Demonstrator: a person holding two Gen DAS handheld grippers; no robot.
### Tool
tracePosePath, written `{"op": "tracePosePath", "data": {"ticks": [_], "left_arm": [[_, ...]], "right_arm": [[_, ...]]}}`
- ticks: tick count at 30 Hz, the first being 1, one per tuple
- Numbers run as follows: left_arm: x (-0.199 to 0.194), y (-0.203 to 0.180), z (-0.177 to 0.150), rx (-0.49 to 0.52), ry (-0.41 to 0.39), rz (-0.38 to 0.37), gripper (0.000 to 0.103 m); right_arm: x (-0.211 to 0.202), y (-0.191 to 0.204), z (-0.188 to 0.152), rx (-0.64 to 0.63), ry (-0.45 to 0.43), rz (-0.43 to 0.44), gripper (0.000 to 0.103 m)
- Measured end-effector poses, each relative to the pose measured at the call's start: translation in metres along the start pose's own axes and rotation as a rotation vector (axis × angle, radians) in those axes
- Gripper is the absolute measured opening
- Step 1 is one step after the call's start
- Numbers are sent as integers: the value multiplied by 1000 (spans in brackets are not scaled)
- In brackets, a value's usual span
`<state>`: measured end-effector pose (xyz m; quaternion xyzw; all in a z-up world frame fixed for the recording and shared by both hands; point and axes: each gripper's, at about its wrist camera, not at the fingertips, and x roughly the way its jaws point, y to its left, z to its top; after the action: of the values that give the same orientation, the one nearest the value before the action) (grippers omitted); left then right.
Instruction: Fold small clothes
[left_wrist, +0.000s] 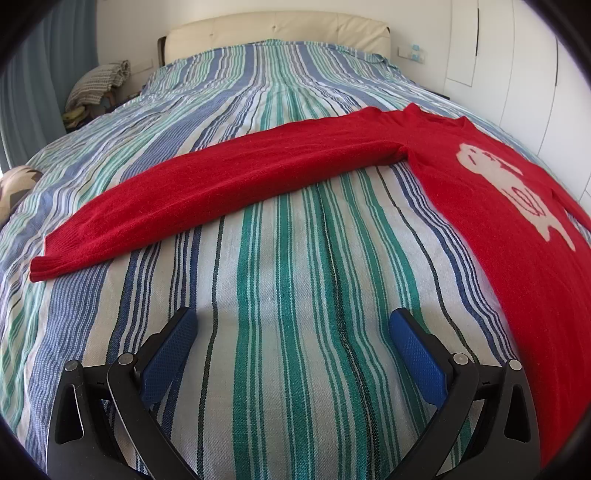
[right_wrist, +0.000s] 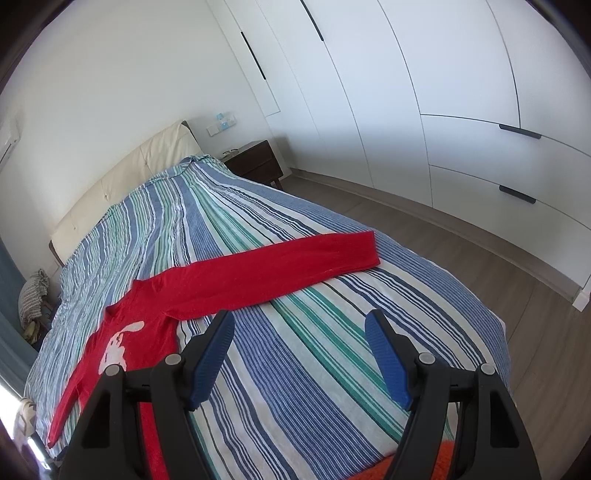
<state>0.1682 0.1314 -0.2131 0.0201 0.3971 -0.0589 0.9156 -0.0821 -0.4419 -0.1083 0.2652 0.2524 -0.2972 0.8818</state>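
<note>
Sweater (left_wrist: 498, 206) lies flat on the striped bed (left_wrist: 280, 280), one sleeve (left_wrist: 221, 188) stretched out; your left tongs (left_wrist: 293, 325) hang spread and empty. Right view: right tongs (right_wrist: 300, 325) spread too, sleeve (right_wrist: 280, 267) ahead. Folding not begun; pinch a cuff next.

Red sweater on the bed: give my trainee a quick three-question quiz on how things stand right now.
1. True or false: the red sweater lies spread flat on the striped bedspread with both sleeves stretched out sideways.
2. Which gripper holds cloth? A) left gripper B) right gripper C) neither
3. Fill in: the pale motif sits on the sweater's ____.

Key: 1 true; 2 C, since both pairs of blue fingers stand apart over bare bedspread; 3 front (chest).
</note>
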Motion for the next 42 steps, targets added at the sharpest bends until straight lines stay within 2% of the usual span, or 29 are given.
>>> {"op": "tracePosePath", "data": {"ticks": [42], "left_arm": [[0,0,0,0,0,0,103]], "right_arm": [[0,6,-1,-28,-2,-11,73]]}}
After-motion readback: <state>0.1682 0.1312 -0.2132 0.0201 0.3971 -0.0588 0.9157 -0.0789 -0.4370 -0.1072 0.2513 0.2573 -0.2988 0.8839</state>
